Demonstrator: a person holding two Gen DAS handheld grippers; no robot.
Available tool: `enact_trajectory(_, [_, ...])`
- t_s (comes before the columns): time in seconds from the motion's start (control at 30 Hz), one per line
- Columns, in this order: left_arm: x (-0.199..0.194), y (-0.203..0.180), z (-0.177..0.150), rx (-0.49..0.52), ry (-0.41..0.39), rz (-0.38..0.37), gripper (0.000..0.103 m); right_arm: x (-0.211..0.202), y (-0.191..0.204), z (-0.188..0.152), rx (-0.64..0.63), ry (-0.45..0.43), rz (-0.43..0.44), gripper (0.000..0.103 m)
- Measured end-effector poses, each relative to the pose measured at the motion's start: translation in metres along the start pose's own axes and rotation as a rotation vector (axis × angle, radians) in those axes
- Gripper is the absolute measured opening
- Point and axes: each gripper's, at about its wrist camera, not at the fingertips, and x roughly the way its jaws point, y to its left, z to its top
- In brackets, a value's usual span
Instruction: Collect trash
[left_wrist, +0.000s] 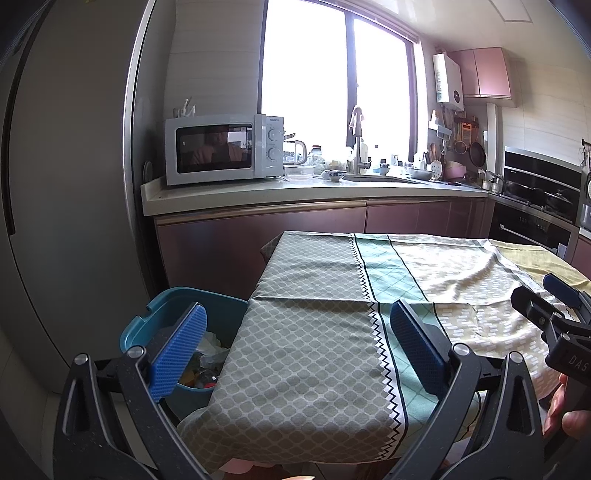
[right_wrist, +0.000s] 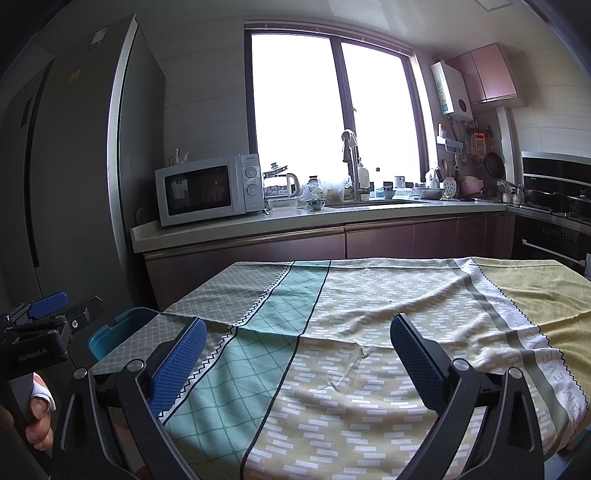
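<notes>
From the left wrist, we hold the left gripper (left_wrist: 295, 347) wide apart and empty over the tablecloth (left_wrist: 317, 332); trash sits in the bin (left_wrist: 162, 314) alongside. From the right wrist, our right gripper (right_wrist: 297, 354) likewise gapes empty; we should scan for leftovers before withdrawing.

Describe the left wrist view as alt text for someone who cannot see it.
An open blue-padded left tool hovers over a table in a patterned green and yellow tablecloth. A teal plastic bin holding trash stands beside the table, a white microwave behind.
</notes>
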Motion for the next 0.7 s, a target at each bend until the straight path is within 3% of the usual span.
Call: enact_trajectory(0.7, [0.0046,0.0019,0.0035,-0.005,0.008,-0.007,0.098,0.0051,-0.0040,-0.0020,0.009,0.006,-0.010,0.096])
